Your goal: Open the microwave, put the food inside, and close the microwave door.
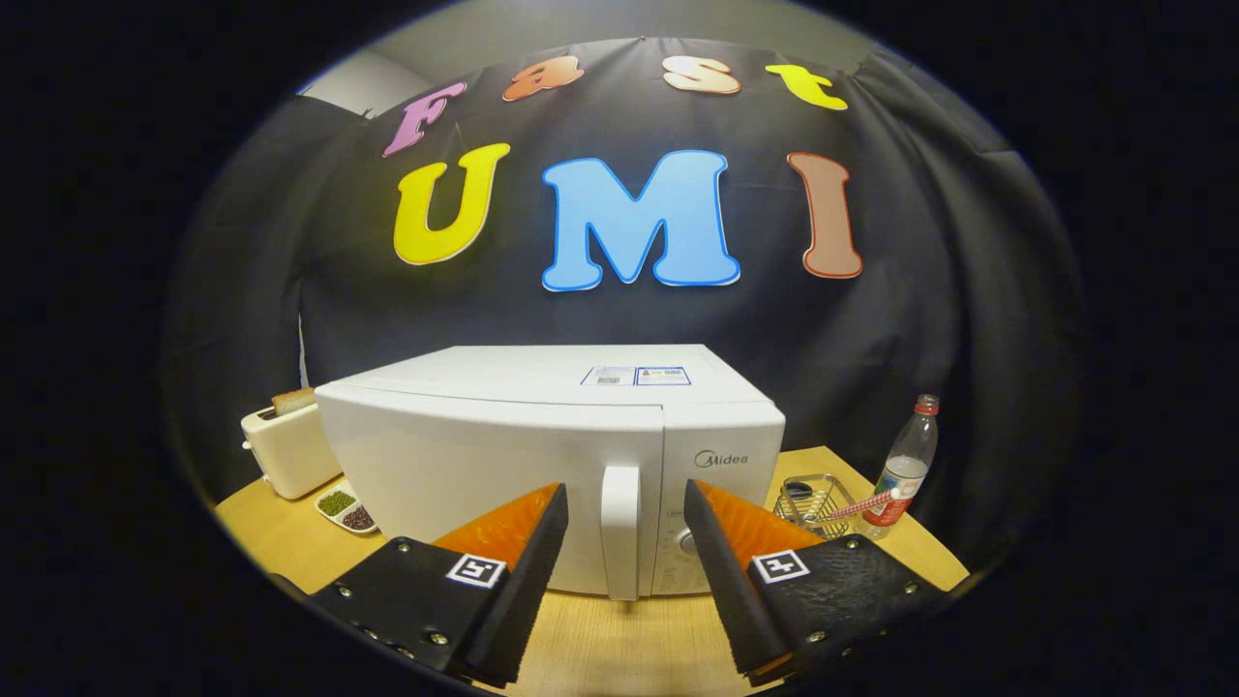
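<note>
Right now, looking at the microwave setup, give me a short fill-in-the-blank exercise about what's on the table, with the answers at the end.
1. The microwave door is ____.
2. The door handle stands ahead of the open gripper, in line with the gap between its ____.
3. A slice of bread sticks up from the ____ beside the microwave.
4. The plastic bottle stands next to a wire ____.

Answers: closed; fingers; toaster; basket

You're looking at a mock kitchen set up in a cloth-walled booth: a microwave [552,455], a toaster [287,448], a snack dish [347,508], a wire basket [815,501] and a water bottle [903,468] on a wooden worktop [590,644].
</note>
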{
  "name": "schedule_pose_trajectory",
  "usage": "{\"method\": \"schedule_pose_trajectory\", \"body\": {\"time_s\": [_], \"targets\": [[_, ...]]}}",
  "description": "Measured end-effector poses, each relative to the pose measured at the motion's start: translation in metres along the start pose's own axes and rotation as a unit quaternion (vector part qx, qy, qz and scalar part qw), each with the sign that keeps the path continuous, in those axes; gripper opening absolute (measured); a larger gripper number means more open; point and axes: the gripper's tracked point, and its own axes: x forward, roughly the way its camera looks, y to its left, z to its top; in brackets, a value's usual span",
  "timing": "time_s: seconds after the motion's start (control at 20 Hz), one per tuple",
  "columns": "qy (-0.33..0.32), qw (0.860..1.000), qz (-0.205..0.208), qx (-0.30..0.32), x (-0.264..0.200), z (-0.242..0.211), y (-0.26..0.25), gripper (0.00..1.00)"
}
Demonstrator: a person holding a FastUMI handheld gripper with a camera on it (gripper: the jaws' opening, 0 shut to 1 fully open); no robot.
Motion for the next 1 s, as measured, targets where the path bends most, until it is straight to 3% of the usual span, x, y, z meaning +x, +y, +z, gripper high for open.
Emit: {"method": "schedule_pose_trajectory", "body": {"time_s": [0.15, 0.2, 0.25, 0.4, 0.5, 0.55, 0.7, 0.8, 0.85, 1.0], "targets": [[0.022, 1.0, 0.003, -0.004, 0.015, -0.018, 0.001, 0.78], [0.026, 1.0, 0.0, -0.007, 0.021, -0.022, -0.001, 0.65], [0.033, 0.999, 0.002, -0.007, 0.025, -0.028, 0.0, 0.59], [0.058, 0.998, -0.001, -0.003, 0.035, -0.045, 0.0, 0.57], [0.065, 0.998, 0.013, 0.003, 0.038, -0.046, 0.003, 0.42], [0.069, 0.998, 0.006, -0.001, 0.038, -0.051, 0.002, 0.42], [0.065, 0.998, 0.01, -0.005, 0.037, -0.045, 0.002, 0.22], [0.07, 0.997, 0.018, 0.002, 0.034, -0.048, 0.004, 0.2], [0.072, 0.997, 0.016, -0.013, 0.033, -0.049, 0.003, 0.1], [0.08, 0.996, 0.012, -0.028, 0.019, -0.054, 0.006, 0.1]]}}
